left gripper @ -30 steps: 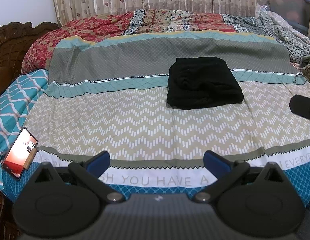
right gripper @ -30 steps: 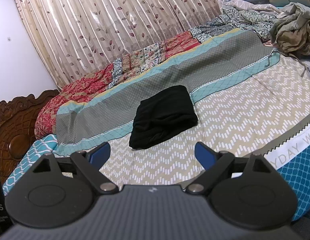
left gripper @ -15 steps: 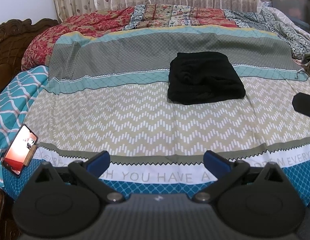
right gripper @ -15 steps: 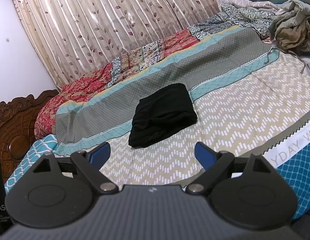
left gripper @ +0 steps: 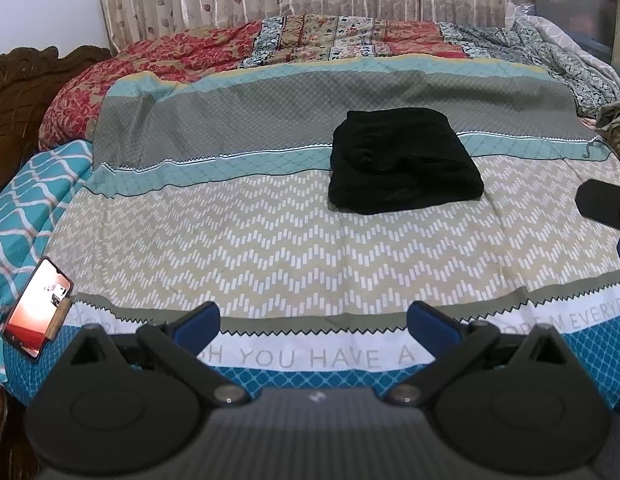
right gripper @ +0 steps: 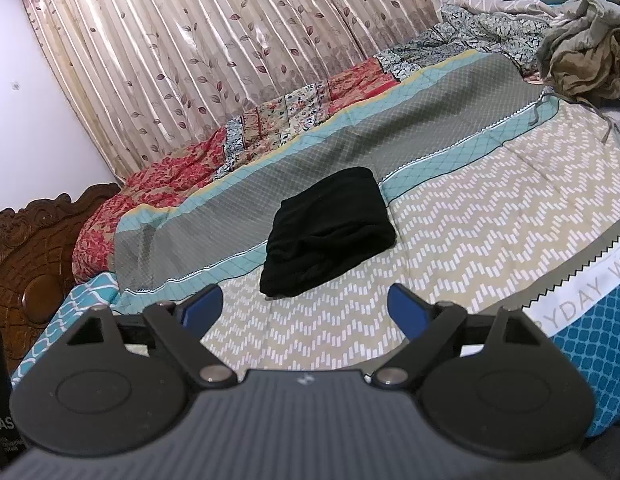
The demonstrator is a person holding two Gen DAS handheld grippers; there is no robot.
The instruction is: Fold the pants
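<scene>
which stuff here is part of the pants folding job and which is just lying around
Part of the job: black pants, folded on the bedsheet; left claw and right claw, both open.

Lying about: phone, crumpled clothes, quilt.

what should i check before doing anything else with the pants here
1. Pants folded into a compact stack on the bed cover: ok.
2. Left gripper open and empty: ok.
3. Right gripper open and empty: ok.
4. Both grippers apart from the pants: ok.
5. Loose legs or edges sticking out of the stack: none seen from these two sides, far side cannot tell.
6. Phone propped at the bed's left edge, apart from the pants: ok.
</scene>
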